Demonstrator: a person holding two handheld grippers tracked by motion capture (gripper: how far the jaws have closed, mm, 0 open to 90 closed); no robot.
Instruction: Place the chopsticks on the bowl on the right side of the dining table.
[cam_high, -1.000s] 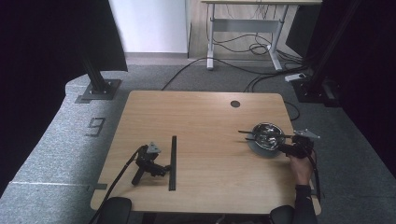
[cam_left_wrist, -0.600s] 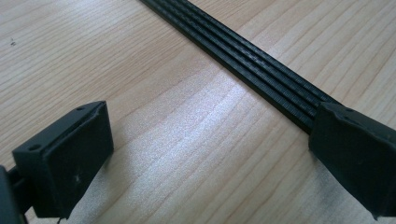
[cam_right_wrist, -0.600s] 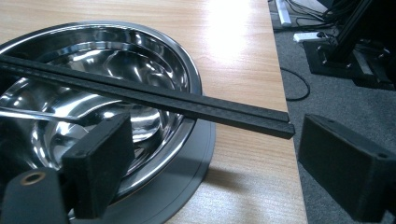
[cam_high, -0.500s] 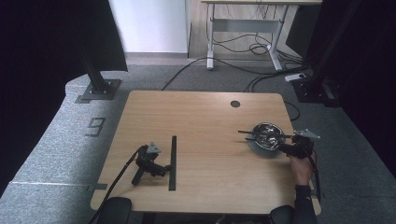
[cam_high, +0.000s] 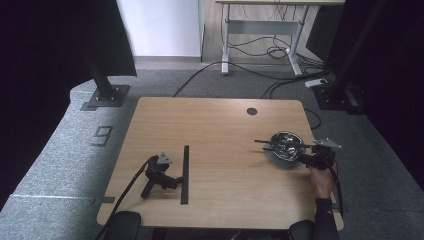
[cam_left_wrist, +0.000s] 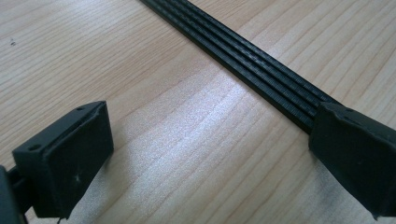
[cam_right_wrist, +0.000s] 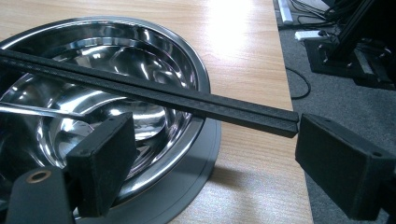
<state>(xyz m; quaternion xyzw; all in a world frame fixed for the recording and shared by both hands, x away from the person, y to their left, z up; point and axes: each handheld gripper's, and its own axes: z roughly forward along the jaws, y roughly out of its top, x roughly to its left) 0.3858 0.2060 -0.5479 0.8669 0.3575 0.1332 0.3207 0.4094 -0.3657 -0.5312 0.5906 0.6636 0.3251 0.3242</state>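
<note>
A shiny steel bowl (cam_high: 286, 143) sits on a grey saucer (cam_high: 280, 161) at the table's right side. Across the bowl's rim lies a thin black stick (cam_right_wrist: 154, 95), and a metal utensil handle (cam_right_wrist: 32, 111) rests inside the bowl (cam_right_wrist: 116, 56). A hand holds my right gripper (cam_high: 306, 156) just right of the bowl. Its jaws stand open (cam_right_wrist: 224, 149), with the stick's near end just short of the right jaw, untouched. My left gripper (cam_high: 172, 179) lies on the table at the left, open (cam_left_wrist: 217, 140), beside a long black ribbed strip (cam_high: 185, 174) that runs up to its right jaw (cam_left_wrist: 261, 70).
The wooden table (cam_high: 215, 130) has a round cable hole (cam_high: 251, 111) near its far edge. Its right edge (cam_right_wrist: 292, 93) runs close by the bowl, with grey carpet and cables beyond. A cable trails from the left gripper over the near edge.
</note>
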